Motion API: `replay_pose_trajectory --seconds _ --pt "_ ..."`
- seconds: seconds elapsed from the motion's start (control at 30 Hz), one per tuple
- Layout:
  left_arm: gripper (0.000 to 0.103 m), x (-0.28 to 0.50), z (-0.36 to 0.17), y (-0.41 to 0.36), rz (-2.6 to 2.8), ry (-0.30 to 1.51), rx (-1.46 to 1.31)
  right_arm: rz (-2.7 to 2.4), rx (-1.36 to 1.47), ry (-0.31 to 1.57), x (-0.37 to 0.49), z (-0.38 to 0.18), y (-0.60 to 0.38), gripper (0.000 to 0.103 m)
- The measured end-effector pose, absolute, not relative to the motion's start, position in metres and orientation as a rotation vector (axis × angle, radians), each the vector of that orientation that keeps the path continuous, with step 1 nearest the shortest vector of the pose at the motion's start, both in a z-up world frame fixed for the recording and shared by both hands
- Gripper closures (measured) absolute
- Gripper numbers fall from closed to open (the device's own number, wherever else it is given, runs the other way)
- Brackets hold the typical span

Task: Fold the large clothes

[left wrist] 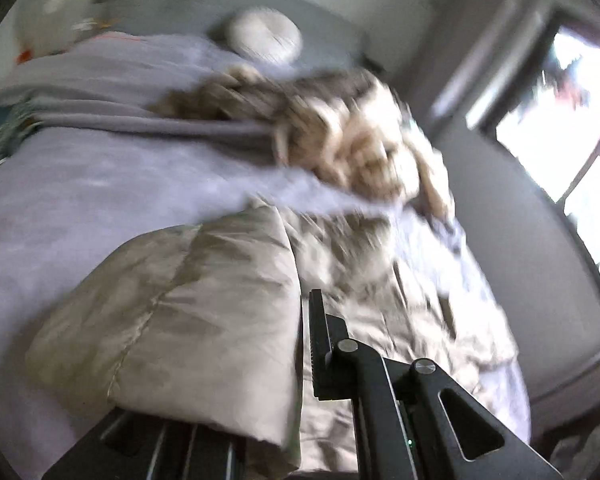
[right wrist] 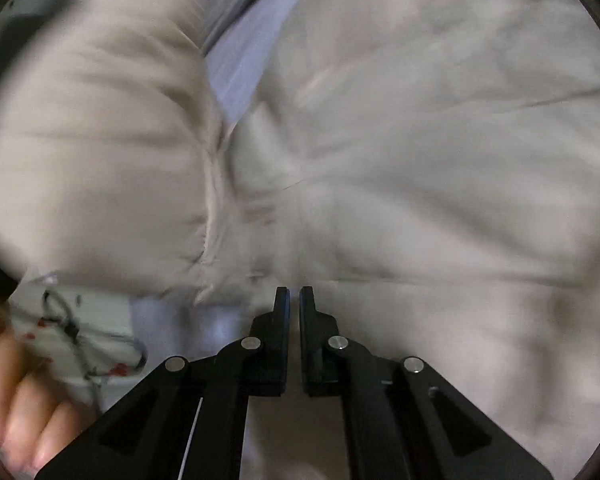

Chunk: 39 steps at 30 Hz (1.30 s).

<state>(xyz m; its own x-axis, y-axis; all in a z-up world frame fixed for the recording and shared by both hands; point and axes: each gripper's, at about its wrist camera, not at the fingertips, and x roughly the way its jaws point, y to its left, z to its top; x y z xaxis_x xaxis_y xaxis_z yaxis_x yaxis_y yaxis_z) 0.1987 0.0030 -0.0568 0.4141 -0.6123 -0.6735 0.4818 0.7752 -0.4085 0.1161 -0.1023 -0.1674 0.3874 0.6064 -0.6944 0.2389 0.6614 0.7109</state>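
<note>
I see the puffy beige quilted coat [left wrist: 204,304] with its shaggy fur-trimmed hood [left wrist: 340,136] spread on the lavender-sheeted bed [left wrist: 80,200]. My left hand-held gripper [left wrist: 300,320] is clamped on a folded-over flap of the coat. My right hand-held gripper [right wrist: 294,292] has its jaws together, nothing visibly between them, just over the coat's fabric [right wrist: 420,160].

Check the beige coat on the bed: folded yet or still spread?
Partly folded. In the left wrist view the sleeve lies doubled over the coat; the fur hood stays spread on the bed.
</note>
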Motion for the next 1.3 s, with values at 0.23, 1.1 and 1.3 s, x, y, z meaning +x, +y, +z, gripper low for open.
replay_pose_trajectory --seconds 0.23,1.1,1.3 --pt "0.094 0.157 -0.140 -0.134 -0.646 1.036 0.248 -0.156 0.701 1.069 0.020 -0.116 -0.241 0.097" --pt "0.003 0.235 -0.145 0.138 -0.386 1.174 -0.450 0.161 -0.167 0.985 0.106 -0.083 -0.097 0.027" --pt "0.074 0.257 -0.186 0.130 -0.474 1.237 -0.558 0.101 -0.380 1.029 0.141 -0.115 -0.053 0.027"
